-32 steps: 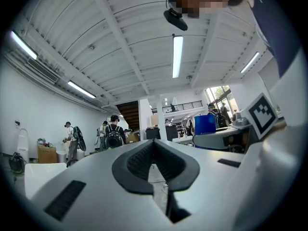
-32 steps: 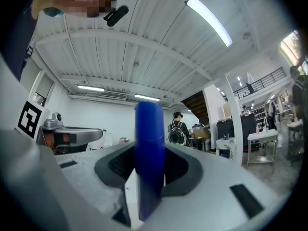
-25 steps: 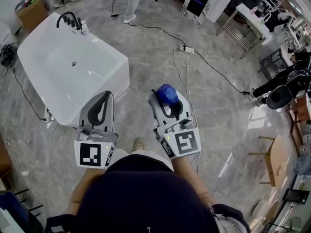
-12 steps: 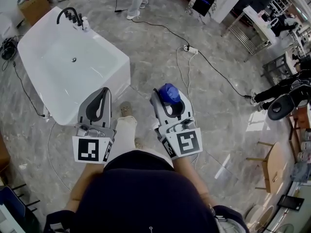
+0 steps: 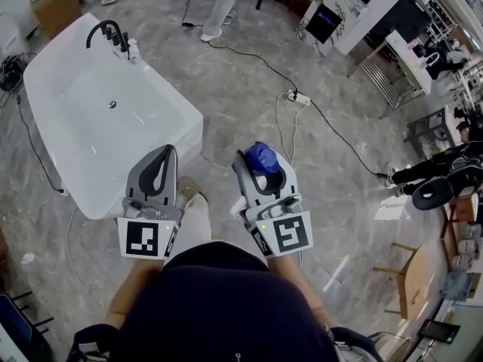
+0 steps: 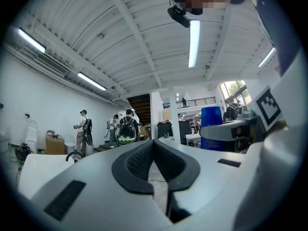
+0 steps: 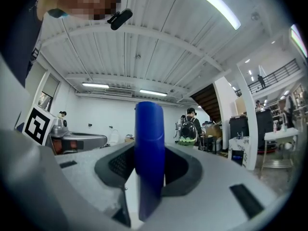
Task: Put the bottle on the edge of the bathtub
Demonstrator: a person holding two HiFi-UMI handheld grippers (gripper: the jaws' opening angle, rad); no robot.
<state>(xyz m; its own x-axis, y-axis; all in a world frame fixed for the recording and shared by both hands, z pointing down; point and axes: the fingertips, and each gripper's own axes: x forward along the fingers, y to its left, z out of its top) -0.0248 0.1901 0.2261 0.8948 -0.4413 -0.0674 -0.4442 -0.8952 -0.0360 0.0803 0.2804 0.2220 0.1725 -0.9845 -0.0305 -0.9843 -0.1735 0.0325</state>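
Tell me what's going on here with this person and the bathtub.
A person holds a gripper in each hand. The right gripper is shut on a blue bottle; the left gripper is shut and empty. The white bathtub sits ahead to the left, and the bottle is not yet on its edge.

The bathtub (image 5: 177, 96) is glossy white and smooth, like acrylic or enamel, with a matt black metal tap (image 5: 106, 30). It stands on a polished grey marble-look floor (image 5: 249, 104) that throws back the light. The bottle (image 7: 149, 129) is smooth blue plastic with a soft sheen, while the left hand-held gripper (image 5: 168, 151) and right hand-held gripper (image 5: 261, 164) have matt pale grey plastic shells and black, rubbery, finely dimpled pads (image 6: 137, 165); the ceiling (image 6: 120, 37) overhead is ribbed white sheet metal.
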